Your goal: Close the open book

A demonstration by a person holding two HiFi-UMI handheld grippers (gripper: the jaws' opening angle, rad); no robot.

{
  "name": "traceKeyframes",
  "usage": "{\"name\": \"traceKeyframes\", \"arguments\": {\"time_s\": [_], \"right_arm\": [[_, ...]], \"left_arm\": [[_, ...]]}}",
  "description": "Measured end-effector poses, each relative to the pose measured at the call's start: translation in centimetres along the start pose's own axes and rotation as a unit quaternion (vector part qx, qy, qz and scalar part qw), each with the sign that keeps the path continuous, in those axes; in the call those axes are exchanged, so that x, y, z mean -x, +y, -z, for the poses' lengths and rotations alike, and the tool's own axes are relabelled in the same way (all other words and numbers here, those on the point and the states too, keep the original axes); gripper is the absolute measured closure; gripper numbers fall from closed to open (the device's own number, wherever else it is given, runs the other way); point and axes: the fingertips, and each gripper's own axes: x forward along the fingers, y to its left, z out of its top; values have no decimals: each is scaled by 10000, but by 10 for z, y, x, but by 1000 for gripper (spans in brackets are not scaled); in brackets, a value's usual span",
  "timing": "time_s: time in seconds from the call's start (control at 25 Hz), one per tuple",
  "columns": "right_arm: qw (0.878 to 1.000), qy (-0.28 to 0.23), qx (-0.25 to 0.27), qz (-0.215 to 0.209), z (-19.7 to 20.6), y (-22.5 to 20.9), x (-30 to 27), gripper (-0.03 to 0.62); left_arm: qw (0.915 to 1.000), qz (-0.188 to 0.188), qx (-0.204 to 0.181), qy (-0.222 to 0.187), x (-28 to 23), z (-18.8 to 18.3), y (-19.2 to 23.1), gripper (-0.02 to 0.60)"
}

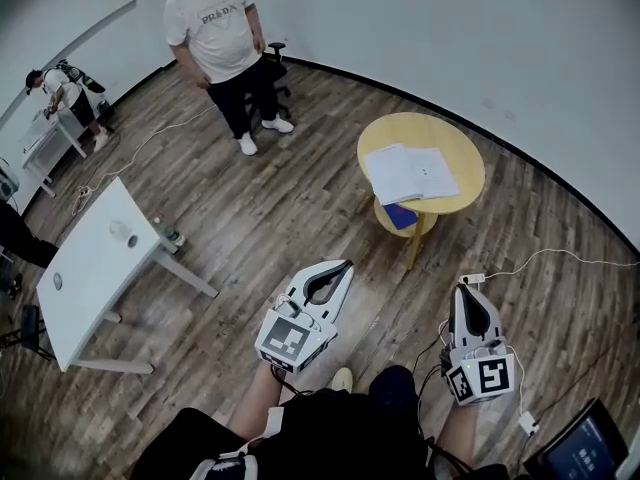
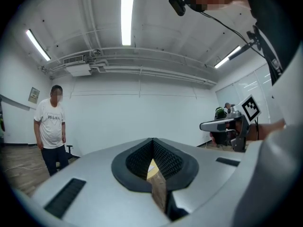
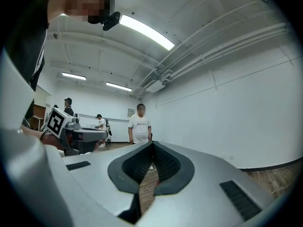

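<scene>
The open book [image 1: 410, 171] lies with white pages up on a round yellow table [image 1: 470, 158], up and right of centre in the head view. Both grippers are held well short of that table, over the wooden floor. My left gripper [image 1: 345, 265] points up and right toward the table; its jaws meet at the tip with nothing between them [image 2: 152, 140]. My right gripper [image 1: 462, 288] is below the table's right side, also shut and empty [image 3: 152, 143]. A sliver of the yellow table [image 2: 152, 167] shows through the left jaws' gap.
A blue item [image 1: 401, 216] sits on the round table's lower shelf. A person in a white shirt [image 1: 222, 38] stands at the back, by a chair. A white table [image 1: 95, 263] stands at the left. Cables and a power strip [image 1: 473, 279] lie on the floor.
</scene>
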Motion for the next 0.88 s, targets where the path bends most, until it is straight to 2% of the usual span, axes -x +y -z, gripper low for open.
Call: {"name": "traceKeyframes", "arguments": {"time_s": [0.36,0.6,0.88], "right_arm": [[9997,129,-21,-198,20,-43,-78,591],[9987,148,-53,-475,32,-91,-149,591],[9957,226,-113,-896,37,-155,-228,591]], "left_arm": [[9993,-267,256,110,-60,28,52,583],[9988,-428,203,150,-128,39,84,583],[9960,-837,237,188,-212,44,123,583]]}}
